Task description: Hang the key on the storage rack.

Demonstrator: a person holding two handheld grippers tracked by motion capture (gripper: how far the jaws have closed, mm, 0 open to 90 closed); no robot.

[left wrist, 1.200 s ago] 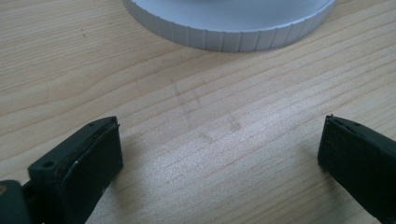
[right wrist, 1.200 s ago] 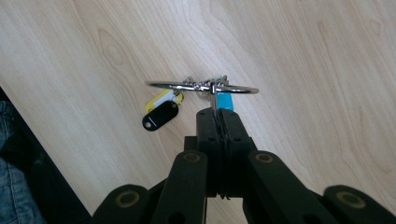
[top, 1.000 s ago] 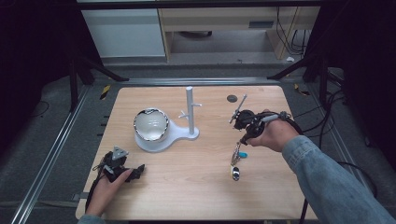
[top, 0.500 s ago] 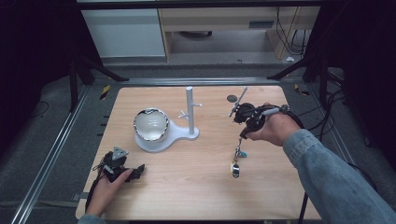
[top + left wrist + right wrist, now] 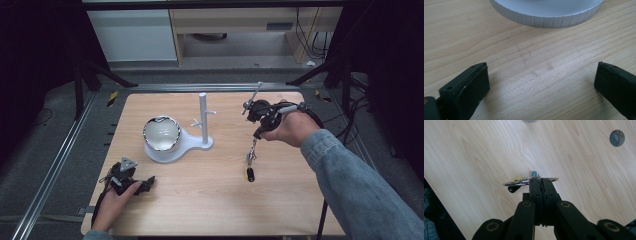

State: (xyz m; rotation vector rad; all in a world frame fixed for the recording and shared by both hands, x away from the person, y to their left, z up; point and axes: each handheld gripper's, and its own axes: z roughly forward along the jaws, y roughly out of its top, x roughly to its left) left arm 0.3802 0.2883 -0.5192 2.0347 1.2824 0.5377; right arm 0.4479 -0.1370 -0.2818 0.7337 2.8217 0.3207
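two hand-held grippers were at work over the tabletop [image 5: 210, 195], and only one was busy. the right hand-held gripper [image 5: 256, 134] had its jaws pinched tight on the key ring [image 5: 531, 181], so the keychain [image 5: 251, 159] hung straight down from it, its dark fob [image 5: 250, 174] at or just above the wood, well to the right of the white stand [image 5: 202, 120]. my guess was that the ring was held by its edge so it could be slipped over one of the stand's short pegs [image 5: 212, 113]. the left hand-held gripper [image 5: 148, 183] lay low near the front left corner, jaws spread wide with nothing between them, apparently just parked out of the way. the high view gave the whole layout, with the shiny bowl [image 5: 161, 134] sitting on the stand's round base [image 5: 172, 150]. the right gripper view showed what that one could not: the ring clamped flat between the pads, with small yellow and blue bits on it. the left gripper view showed the base's ribbed rim [image 5: 546, 21] close ahead.
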